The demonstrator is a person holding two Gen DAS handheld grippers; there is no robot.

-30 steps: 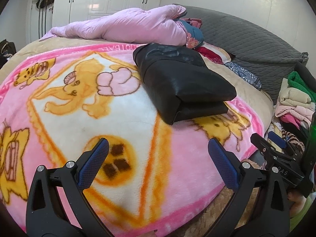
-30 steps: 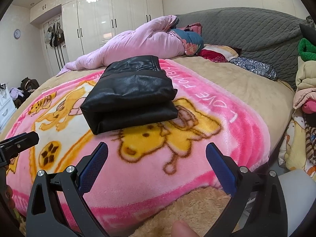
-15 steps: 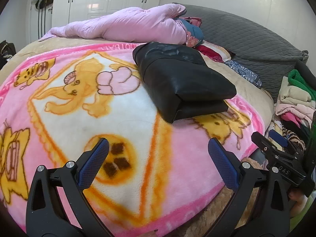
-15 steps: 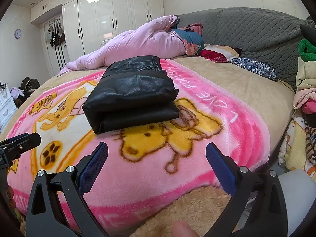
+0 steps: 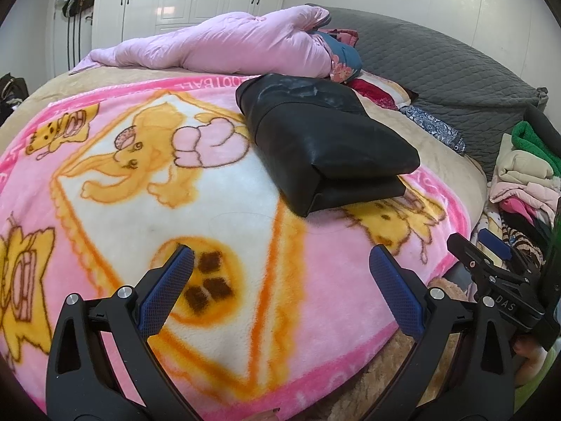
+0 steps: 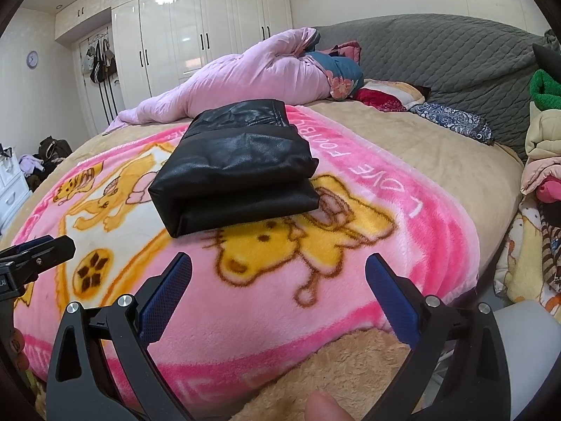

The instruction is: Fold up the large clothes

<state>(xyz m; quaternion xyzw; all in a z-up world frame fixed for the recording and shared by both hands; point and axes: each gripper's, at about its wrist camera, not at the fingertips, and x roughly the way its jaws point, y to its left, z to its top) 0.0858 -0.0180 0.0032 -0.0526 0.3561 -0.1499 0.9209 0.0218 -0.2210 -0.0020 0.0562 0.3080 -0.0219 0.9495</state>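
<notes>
In the left wrist view I am holding my left gripper (image 5: 278, 268) with fingers spread apart at bottom centre, gripping nothing; the folded black leather garment (image 5: 324, 144) is lying upper right on the pink cartoon fleece blanket (image 5: 245, 245). In the right wrist view my right gripper (image 6: 278, 273) is gaping empty too, the garment (image 6: 235, 172) sitting centre frame, well apart

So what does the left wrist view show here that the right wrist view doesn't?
Only the left wrist view shows the right gripper from the side, at its right edge, and the blanket's big elephant print in full. Only the right wrist view shows the wall clock, the white drawers, the blanket's "LOVE" lettering and the left gripper poking in at left. Both show the folded black garment lying on the pink blanket, the rolled pink quilt behind it, and open, empty jaws.
</notes>
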